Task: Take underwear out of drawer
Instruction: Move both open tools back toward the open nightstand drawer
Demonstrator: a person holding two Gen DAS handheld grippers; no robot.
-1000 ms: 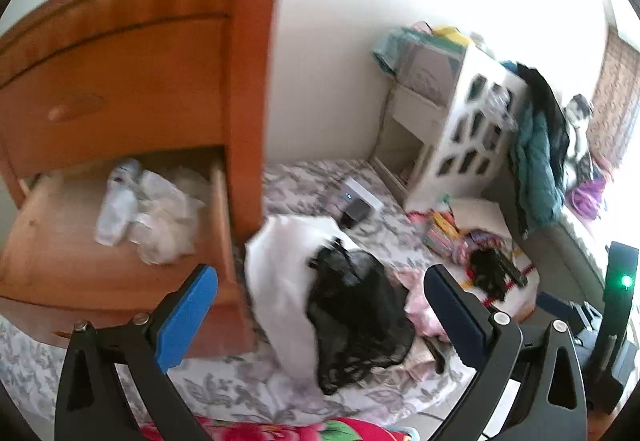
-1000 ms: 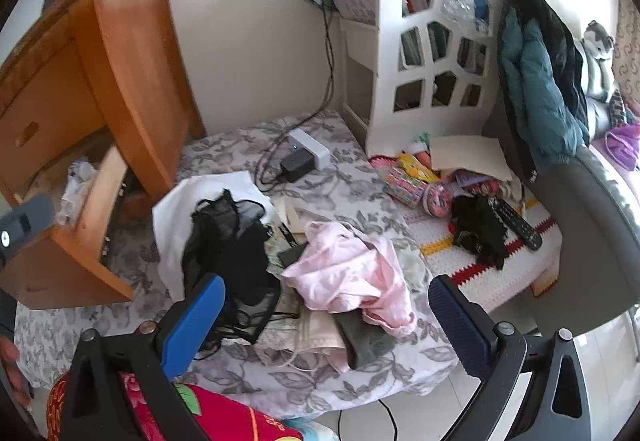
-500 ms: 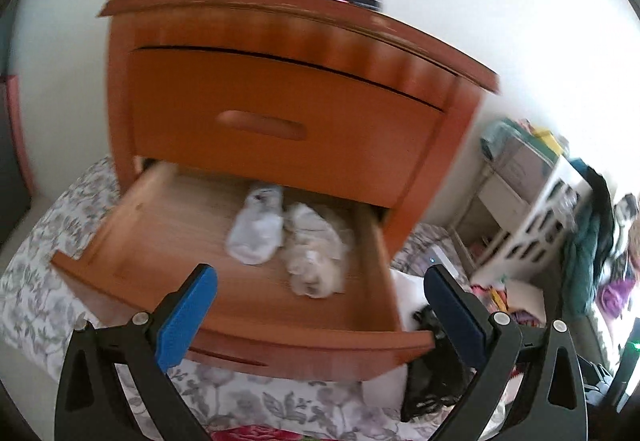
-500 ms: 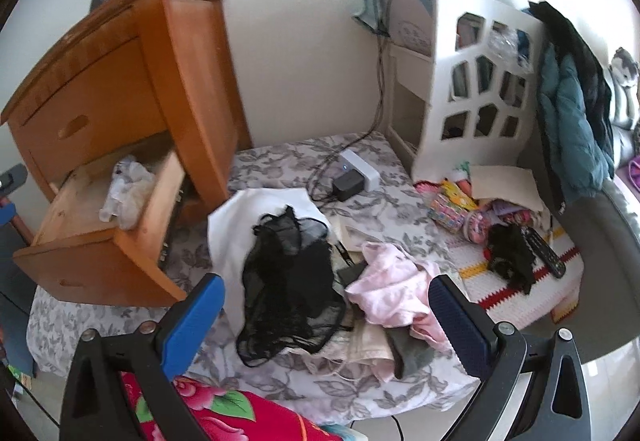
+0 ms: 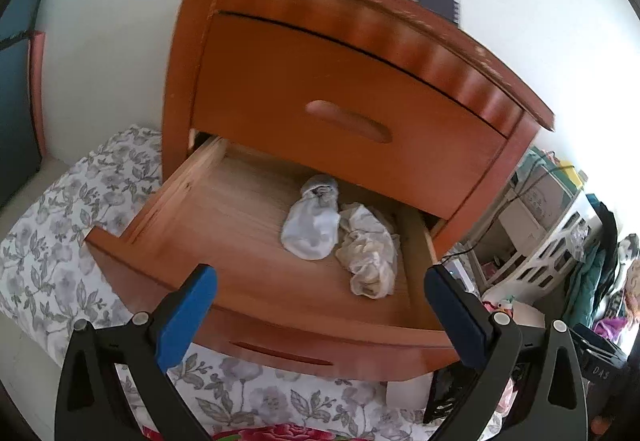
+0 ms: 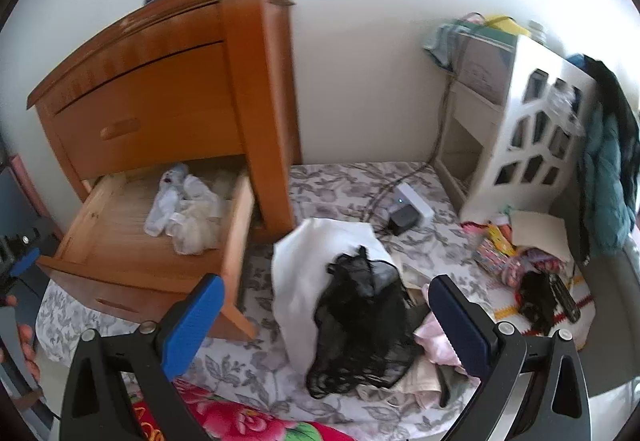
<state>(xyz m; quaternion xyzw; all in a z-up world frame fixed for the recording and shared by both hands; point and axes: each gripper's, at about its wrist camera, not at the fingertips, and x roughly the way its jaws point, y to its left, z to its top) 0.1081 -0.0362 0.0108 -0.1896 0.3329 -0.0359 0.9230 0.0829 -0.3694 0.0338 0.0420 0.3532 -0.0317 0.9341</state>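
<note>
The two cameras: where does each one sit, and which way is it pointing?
Left wrist: on the left gripper, jaws open, looking down into the open drawer.
Right wrist: on the right gripper, jaws open, facing the clothes pile; a hand shows at left.
Shared: drawer, two pale bundles, nightstand.

The left claw (image 5: 320,315) sits low in its frame, its blue-padded fingers (image 5: 186,311) spread wide with nothing between them. The right claw (image 6: 322,317) is likewise agape and empty, low in its frame. Fingertips of a hand (image 6: 24,347) show at that frame's left edge.
</note>
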